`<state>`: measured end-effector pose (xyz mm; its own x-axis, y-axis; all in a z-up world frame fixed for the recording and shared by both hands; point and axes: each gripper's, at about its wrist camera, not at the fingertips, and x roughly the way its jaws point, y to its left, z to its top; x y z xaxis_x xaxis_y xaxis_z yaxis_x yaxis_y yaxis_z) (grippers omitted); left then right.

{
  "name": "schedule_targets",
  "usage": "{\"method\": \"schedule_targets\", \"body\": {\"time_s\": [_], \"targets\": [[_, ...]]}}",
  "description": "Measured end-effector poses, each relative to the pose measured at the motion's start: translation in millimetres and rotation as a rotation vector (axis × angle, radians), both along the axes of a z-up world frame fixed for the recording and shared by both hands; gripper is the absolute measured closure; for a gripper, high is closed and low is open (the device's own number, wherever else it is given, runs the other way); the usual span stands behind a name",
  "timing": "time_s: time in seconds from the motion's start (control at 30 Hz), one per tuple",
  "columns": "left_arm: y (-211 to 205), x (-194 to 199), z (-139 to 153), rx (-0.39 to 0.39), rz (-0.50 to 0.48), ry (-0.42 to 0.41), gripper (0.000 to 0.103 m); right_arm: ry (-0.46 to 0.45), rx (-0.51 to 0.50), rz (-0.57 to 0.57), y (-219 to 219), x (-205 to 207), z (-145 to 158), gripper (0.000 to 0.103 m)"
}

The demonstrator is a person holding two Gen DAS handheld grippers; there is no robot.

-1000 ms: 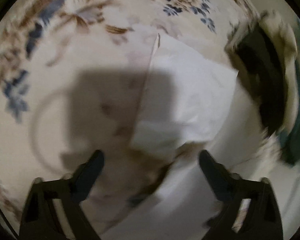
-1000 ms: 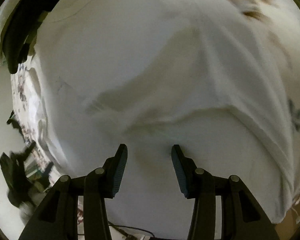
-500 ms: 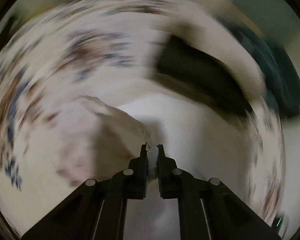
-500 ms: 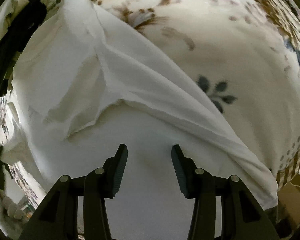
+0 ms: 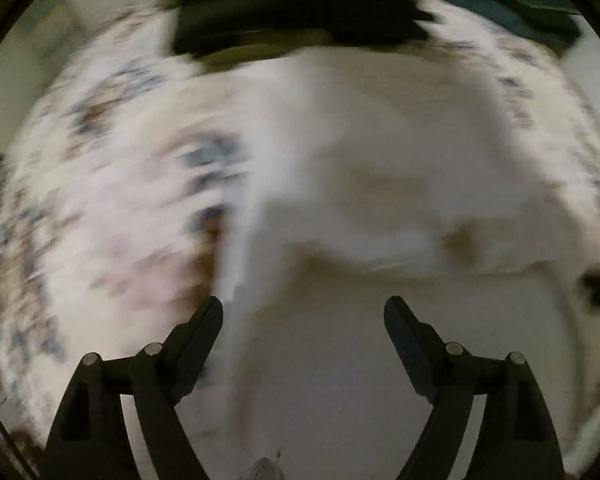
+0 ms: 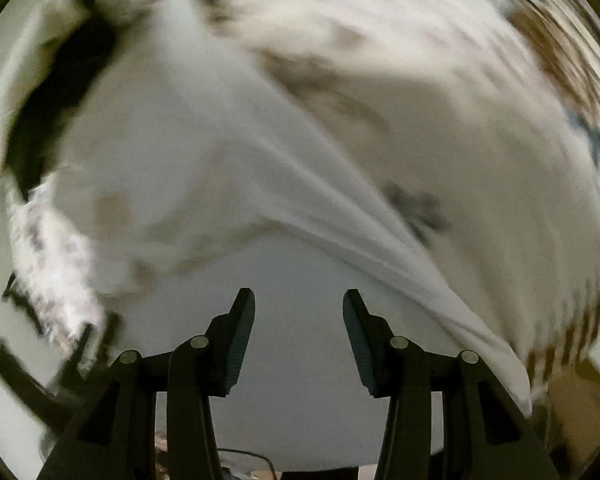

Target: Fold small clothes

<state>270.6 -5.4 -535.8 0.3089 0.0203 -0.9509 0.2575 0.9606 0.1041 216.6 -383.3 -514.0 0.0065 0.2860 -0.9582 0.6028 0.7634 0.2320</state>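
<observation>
A white garment lies spread on a floral-patterned sheet; it also shows in the right wrist view, with a folded ridge running diagonally. My left gripper is open and empty just above the cloth. My right gripper is open and empty over the garment's near part. Both views are blurred by motion.
A black garment lies at the far edge of the sheet, and also shows in the right wrist view. A dark green cloth is at the back right. The floral sheet extends to the right.
My left gripper was open, then shut on a pinch of the white garment, and now stands open again, the cloth released. My right gripper stayed open while its view swung.
</observation>
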Motion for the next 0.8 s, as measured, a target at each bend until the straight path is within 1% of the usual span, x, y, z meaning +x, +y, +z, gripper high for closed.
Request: {"method": "schedule_targets", "body": {"time_s": [0.03, 0.07, 0.1, 0.13, 0.2, 0.23, 0.27, 0.33, 0.37, 0.4, 0.43, 0.47, 0.5, 0.53, 0.57, 0.67, 0.7, 0.73, 0.77, 0.8], "targets": [[14, 1, -1, 0.036, 0.034, -0.016, 0.021, -0.033, 0.024, 0.040, 10, 17, 6, 0.052], [30, 0, -2, 0.065, 0.077, -0.029, 0.021, -0.068, 0.047, 0.083, 19, 31, 10, 0.044], [49, 0, -2, 0.081, 0.122, -0.038, 0.021, -0.114, 0.079, 0.147, 30, 55, 15, 0.041], [59, 3, -3, 0.090, 0.158, -0.044, 0.021, -0.140, 0.101, 0.197, 60, 74, 16, 0.039], [86, 7, -3, 0.105, 0.228, -0.049, 0.021, -0.193, 0.122, 0.292, 83, 119, 11, 0.039], [91, 11, -3, 0.107, 0.252, -0.051, 0.021, -0.210, 0.119, 0.334, 88, 143, 5, 0.039], [103, 13, -1, 0.105, 0.278, -0.058, 0.021, -0.214, 0.113, 0.364, 90, 159, 0, 0.039], [103, 19, 1, 0.099, 0.299, -0.067, 0.021, -0.180, 0.126, 0.410, 92, 175, -13, 0.039], [107, 21, 3, 0.094, 0.306, -0.073, 0.021, -0.162, 0.161, 0.432, 100, 184, -21, 0.040], [107, 22, 6, 0.088, 0.310, -0.083, 0.021, -0.149, 0.187, 0.453, 128, 201, -35, 0.048], [105, 24, 7, 0.081, 0.311, -0.090, 0.021, -0.153, 0.180, 0.477, 151, 216, -41, 0.087], [106, 23, 9, 0.070, 0.311, -0.093, 0.021, -0.158, 0.155, 0.503, 155, 218, -38, 0.101], [100, 26, 9, 0.063, 0.312, -0.095, 0.021, -0.164, 0.118, 0.517, 166, 220, -44, 0.101], [100, 24, 9, 0.052, 0.312, -0.094, 0.021, -0.183, 0.076, 0.506, 165, 222, -41, 0.101], [98, 25, 9, 0.048, 0.313, -0.092, 0.021, -0.184, 0.030, 0.498, 174, 227, -42, 0.101], [97, 22, 6, 0.029, 0.319, -0.076, 0.021, -0.157, -0.156, 0.417, 135, 229, -35, 0.101], [98, 22, 5, 0.025, 0.324, -0.070, 0.021, -0.154, -0.191, 0.391, 135, 233, -34, 0.101], [98, 21, 4, 0.021, 0.328, -0.063, 0.021, -0.147, -0.208, 0.357, 126, 234, -33, 0.100], [99, 20, 4, 0.014, 0.331, -0.060, 0.021, -0.137, -0.196, 0.332, 117, 235, -34, 0.092], [99, 19, 4, 0.012, 0.332, -0.063, 0.021, -0.118, -0.162, 0.319, 111, 235, -35, 0.088]]}}
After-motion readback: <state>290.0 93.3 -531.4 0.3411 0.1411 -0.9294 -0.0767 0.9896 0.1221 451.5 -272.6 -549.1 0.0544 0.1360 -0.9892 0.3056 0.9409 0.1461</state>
